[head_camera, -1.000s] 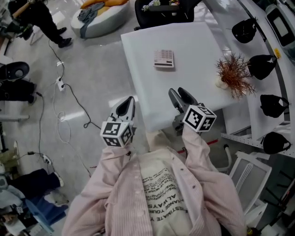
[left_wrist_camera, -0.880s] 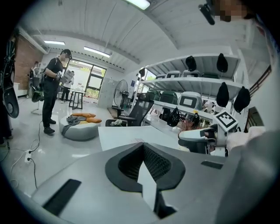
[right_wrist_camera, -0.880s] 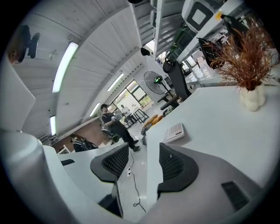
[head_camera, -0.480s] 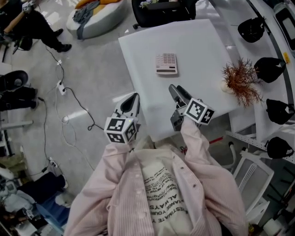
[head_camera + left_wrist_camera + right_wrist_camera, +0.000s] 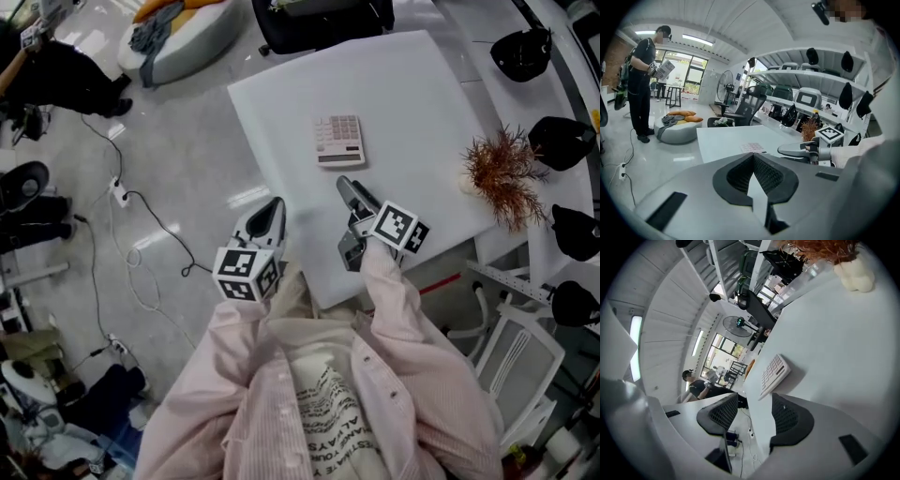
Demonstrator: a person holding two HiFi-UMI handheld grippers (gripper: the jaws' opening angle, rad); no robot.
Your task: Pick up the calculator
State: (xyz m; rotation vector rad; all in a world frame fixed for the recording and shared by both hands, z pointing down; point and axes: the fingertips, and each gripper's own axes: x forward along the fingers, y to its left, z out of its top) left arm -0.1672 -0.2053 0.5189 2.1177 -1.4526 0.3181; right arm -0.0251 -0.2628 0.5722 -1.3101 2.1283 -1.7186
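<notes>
White calculator (image 5: 338, 141) lying flat on the white table (image 5: 412, 103), just beyond the right gripper (image 5: 349, 192), whose jaws are spread and empty. Left gripper (image 5: 271, 210) held off the table's edge over the floor, jaws pressed together on nothing. Dried plant (image 5: 502, 173) at the table's right.

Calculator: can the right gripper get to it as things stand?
Probably yes. The right gripper hangs over the table, jaws apart and empty, pointing at the calculator lying flat ahead. Nothing lies between them; the dried plant sits well off to the side.
</notes>
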